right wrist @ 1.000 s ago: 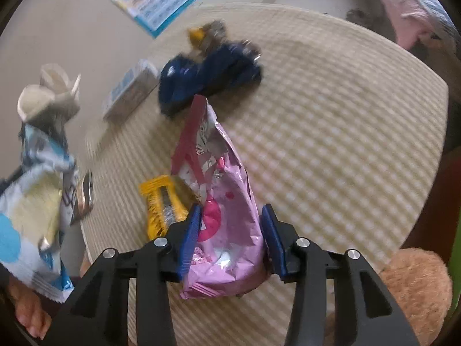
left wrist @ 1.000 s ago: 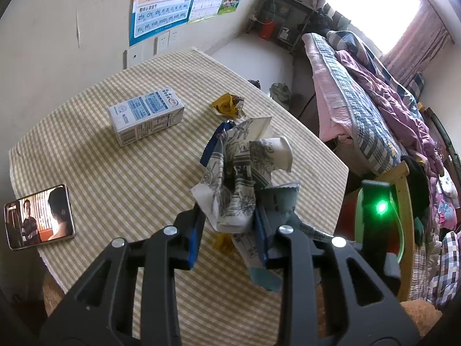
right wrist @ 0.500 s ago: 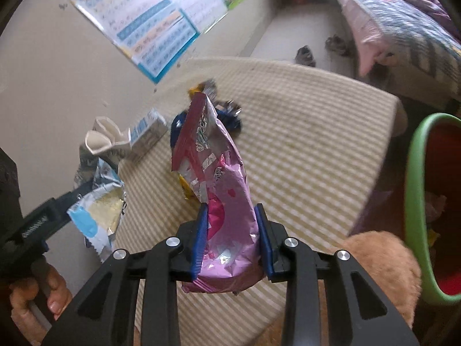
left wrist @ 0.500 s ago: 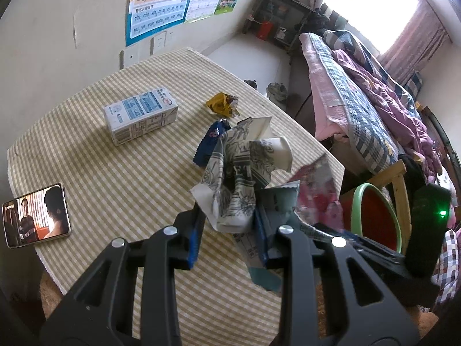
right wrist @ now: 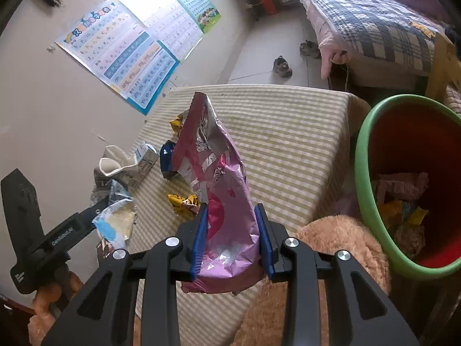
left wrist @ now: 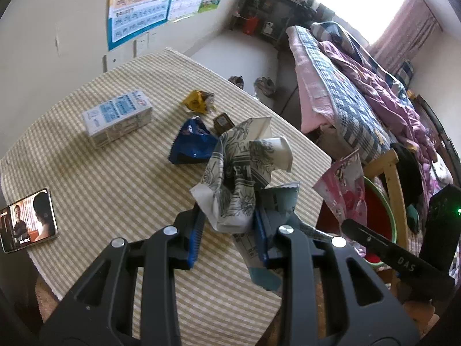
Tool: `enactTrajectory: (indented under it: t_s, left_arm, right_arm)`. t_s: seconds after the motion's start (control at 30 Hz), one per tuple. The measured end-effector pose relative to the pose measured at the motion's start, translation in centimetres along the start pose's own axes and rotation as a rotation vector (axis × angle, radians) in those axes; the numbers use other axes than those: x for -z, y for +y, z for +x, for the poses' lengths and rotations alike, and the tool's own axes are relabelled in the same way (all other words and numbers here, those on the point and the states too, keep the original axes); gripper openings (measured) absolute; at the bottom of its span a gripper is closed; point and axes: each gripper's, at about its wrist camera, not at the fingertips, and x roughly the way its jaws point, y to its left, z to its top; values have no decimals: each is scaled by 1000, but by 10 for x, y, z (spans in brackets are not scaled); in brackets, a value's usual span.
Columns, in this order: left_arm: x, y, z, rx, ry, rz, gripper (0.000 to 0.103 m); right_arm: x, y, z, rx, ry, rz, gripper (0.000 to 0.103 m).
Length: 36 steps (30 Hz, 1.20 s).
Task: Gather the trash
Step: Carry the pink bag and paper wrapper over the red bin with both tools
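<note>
My left gripper (left wrist: 227, 236) is shut on a crumpled paper cup and wrappers (left wrist: 245, 178), held above the striped table (left wrist: 115, 173). My right gripper (right wrist: 232, 242) is shut on a pink snack bag (right wrist: 219, 190), held upright near the table's edge beside the red bin with a green rim (right wrist: 415, 184). The pink bag also shows in the left wrist view (left wrist: 345, 193). On the table lie a blue wrapper (left wrist: 191, 144), a yellow wrapper (left wrist: 197, 102), a small brown packet (left wrist: 223, 122) and a milk carton (left wrist: 118, 118). Another yellow wrapper (right wrist: 183, 201) lies behind the pink bag.
A phone (left wrist: 27, 225) playing video lies at the table's left edge. A brown plush toy (right wrist: 331, 259) sits between table and bin. The bin holds some trash (right wrist: 400, 199). A bed (left wrist: 360, 101) stands to the right, a wall poster (left wrist: 138, 3) behind.
My right gripper lifted the pink bag off the table and carried it right toward the bin. The left gripper stayed about still with its bundle.
</note>
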Motion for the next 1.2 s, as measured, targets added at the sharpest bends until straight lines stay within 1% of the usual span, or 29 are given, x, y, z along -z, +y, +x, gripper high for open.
enactTrajectory:
  t_s: [0.13, 0.33, 0.57, 0.67, 0.93, 1.2]
  left_arm:
    - [1, -11, 2, 8, 6, 25, 29]
    - [2, -15, 3, 7, 9, 35, 29]
    - [3, -21, 4, 9, 15, 47, 29]
    - [2, -28, 6, 23, 23, 57, 29]
    - [5, -61, 12, 63, 37, 124, 29]
    - [8, -93, 16, 98, 43, 200, 29]
  right_arm:
    - [3, -2, -2, -3, -3, 2, 32]
    - [1, -8, -9, 5, -28, 11, 32]
    - [-2, -25, -17, 24, -55, 53, 32]
    - [-3, -33, -22, 36, -67, 70, 32]
    - [-3, -56, -38, 66, -105, 112, 32]
    - [0, -73, -49, 89, -122, 149, 32]
